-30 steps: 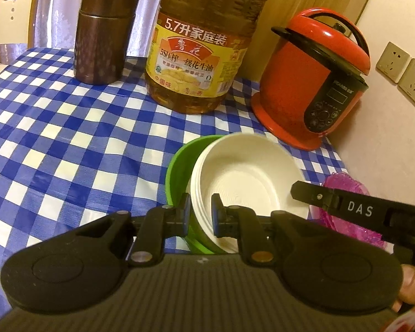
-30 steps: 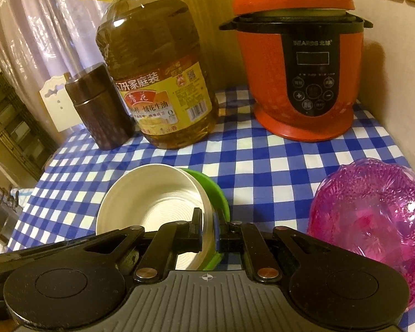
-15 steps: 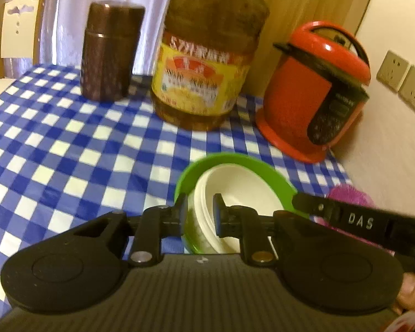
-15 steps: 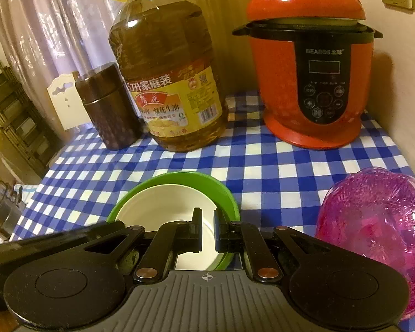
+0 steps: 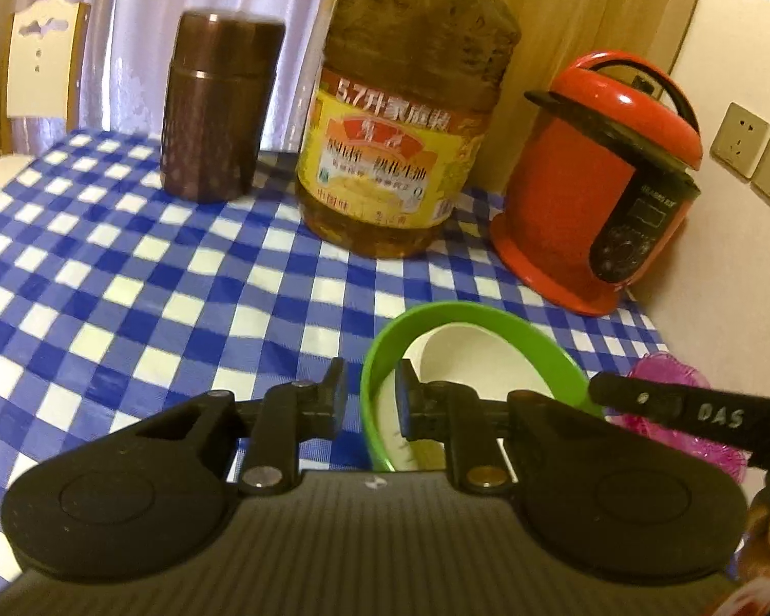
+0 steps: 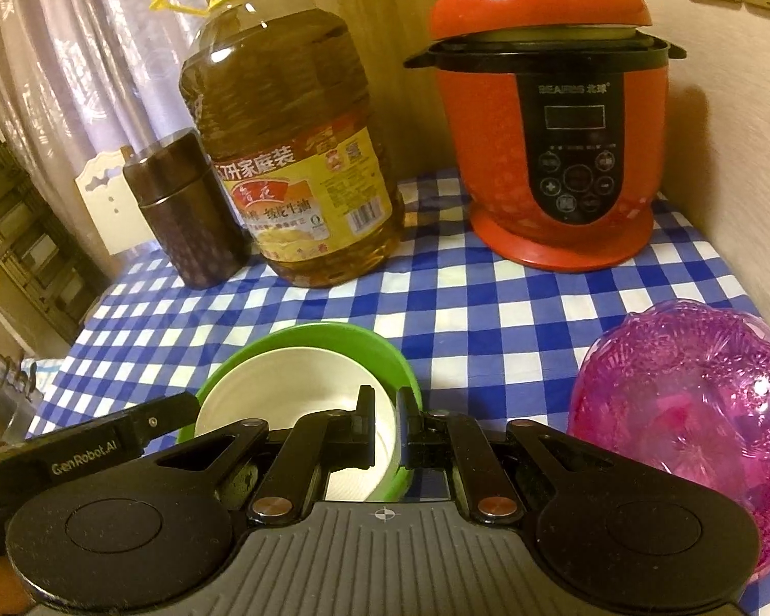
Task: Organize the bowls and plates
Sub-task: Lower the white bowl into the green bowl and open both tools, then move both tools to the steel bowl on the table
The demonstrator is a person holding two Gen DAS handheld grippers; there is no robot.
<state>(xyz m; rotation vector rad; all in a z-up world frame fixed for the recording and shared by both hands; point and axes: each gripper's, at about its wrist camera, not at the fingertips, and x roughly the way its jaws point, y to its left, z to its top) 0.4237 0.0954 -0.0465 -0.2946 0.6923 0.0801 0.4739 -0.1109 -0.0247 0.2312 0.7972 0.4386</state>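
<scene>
You see a glossy plastic green bowl (image 6: 403,359), a matt white bowl (image 6: 292,385) and a translucent, textured pink bowl (image 6: 693,400).

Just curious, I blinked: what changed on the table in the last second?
The white bowl, tilted up before, sank level into the green bowl. The left gripper eased slightly off its rim; the right gripper stays shut on it. Oil bottle, red cooker, pink bowl unmoved.

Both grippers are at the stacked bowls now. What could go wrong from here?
1. The right gripper pinches the stacked bowls at one rim edge only, while the left gripper looks loose around the opposite rim; lifting could tip them and slide the white bowl out.
2. The pink bowl sits close on the right; a sideways swing could knock it.
</scene>
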